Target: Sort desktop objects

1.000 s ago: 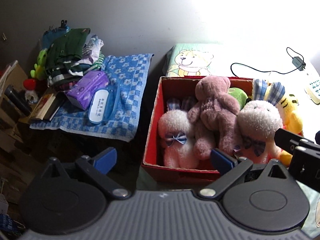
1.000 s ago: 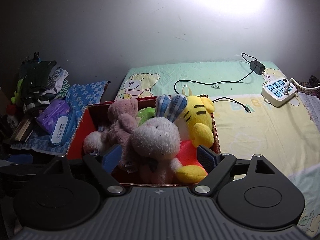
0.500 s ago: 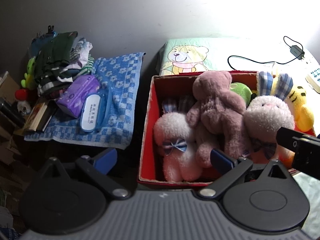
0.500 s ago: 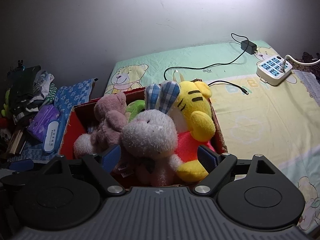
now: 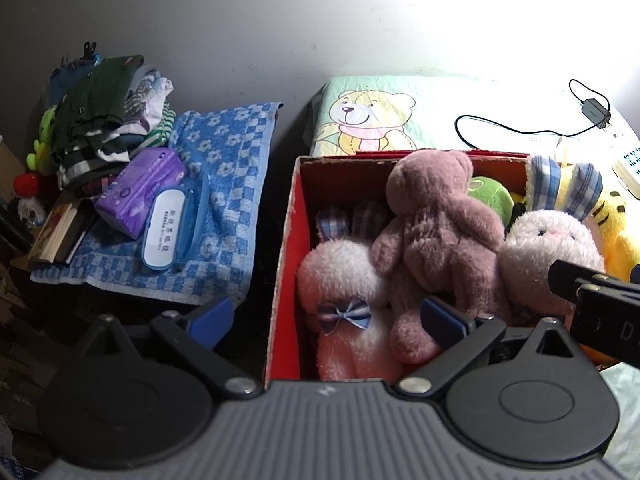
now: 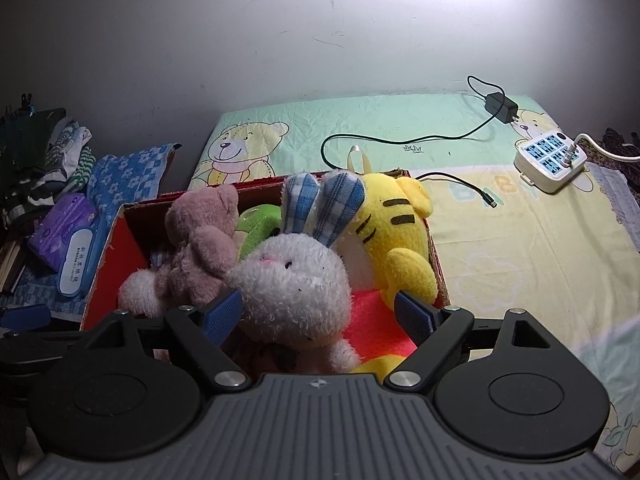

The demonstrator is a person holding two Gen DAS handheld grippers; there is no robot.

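Beside a red cardboard box crammed with soft toys, two hand-held grippers hover with jaws spread wide and nothing between them. Left gripper hangs over the box's near left corner, one blue pad outside the wall and the other above a pink rabbit with a checked bow; right gripper frames a white rabbit with plaid ears without touching it, as far as the view shows. Inside the box also sit a mauve teddy bear, a green plush mostly buried behind the rabbit, and a yellow tiger leaning on the box's right wall. Sorting of the toys appears largely done, with all five gathered in one container. Left of the box, on a blue checked towel, a purple tissue pack and a white-lidded case lie touching each other, next to a heap of folded clothes and some books; these look not yet sorted. Behind and to the right of the box, on a bear-print sheet, a black charger with its cable and a white power strip remain loose, and may be what is left to tidy.
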